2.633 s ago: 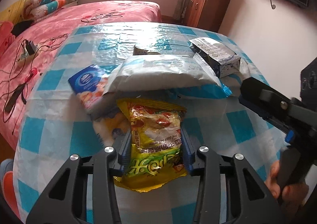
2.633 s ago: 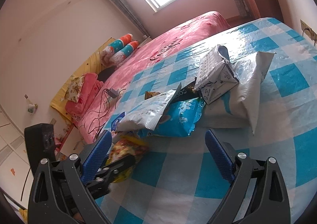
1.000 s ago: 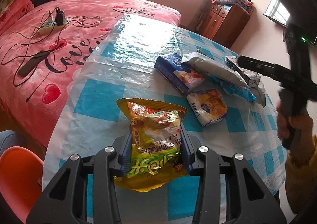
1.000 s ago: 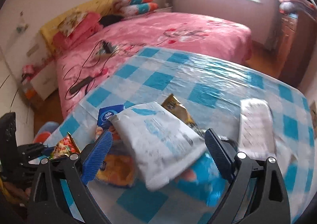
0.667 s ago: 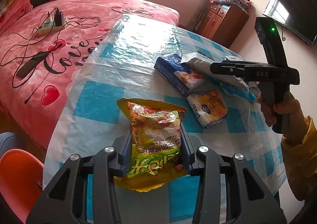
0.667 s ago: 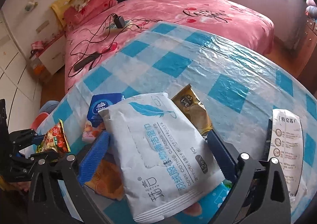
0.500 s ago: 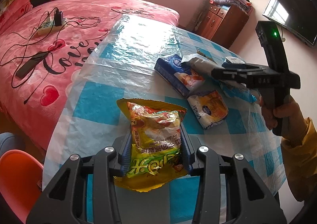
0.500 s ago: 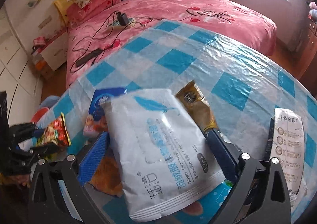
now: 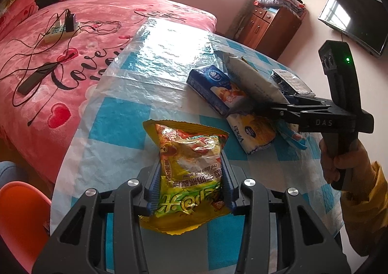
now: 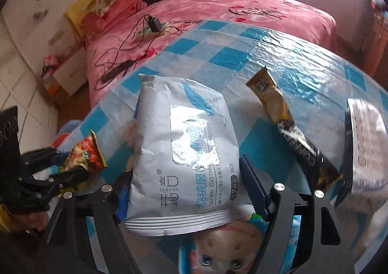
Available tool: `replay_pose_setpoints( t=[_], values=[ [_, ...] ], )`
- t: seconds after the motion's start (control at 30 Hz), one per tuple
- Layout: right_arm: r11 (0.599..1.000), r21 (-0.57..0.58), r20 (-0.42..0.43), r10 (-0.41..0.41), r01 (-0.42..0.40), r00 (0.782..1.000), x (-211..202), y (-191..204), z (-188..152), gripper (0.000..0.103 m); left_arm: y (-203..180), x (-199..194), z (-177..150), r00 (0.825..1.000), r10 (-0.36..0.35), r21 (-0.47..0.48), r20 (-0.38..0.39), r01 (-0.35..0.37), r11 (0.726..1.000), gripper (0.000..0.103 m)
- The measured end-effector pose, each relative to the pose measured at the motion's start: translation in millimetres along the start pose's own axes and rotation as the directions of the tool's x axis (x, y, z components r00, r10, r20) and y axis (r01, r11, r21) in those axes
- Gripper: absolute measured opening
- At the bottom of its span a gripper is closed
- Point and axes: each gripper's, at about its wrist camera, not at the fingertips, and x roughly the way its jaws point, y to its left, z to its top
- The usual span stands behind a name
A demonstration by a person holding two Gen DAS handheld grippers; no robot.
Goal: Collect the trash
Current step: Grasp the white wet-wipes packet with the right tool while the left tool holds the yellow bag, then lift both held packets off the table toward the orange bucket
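Left gripper (image 9: pixel 191 185) clamps crinkly yellow snack bag (image 9: pixel 190 172) | right gripper (image 10: pixel 186 189) closing round flat white pouch (image 10: pixel 184 152)

Packets (image 9: pixel 232 94) crowd the right; the tablecloth (image 9: pixel 155 60) beyond looks bare.

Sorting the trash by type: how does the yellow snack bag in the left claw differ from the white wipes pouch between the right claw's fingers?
The yellow snack bag is crinkly, glossy and brightly printed; the white wipes pouch is flat, matte and mostly plain. The pouch looks broader. The bag is held clear of the pile; the pouch lies on other packets. Both are soft packaging.
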Motion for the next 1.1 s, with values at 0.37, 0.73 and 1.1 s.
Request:
replay_pose_setpoints(
  t=[0.37,0.73,1.1],
  values=[
    [0.995,0.1,0.101,-0.023,0.013,0.995,-34,22,-33,0.065,2,-4,-7,1.0,-0.024,-0.01,0.009,0.024,1.0,0.044],
    [0.97,0.236,0.207,0.002,-0.051,0.978,-72,28,-67,0.035,-2,-11,-19,0.998,-0.066,-0.021,-0.004,0.066,0.998,0.044],
    [0.97,0.235,0.185,-0.108,0.063,0.977,-86,31,-72,0.03,-10,-16,-27,0.996,-0.093,-0.014,-0.019,0.092,0.996,0.044]
  ],
)
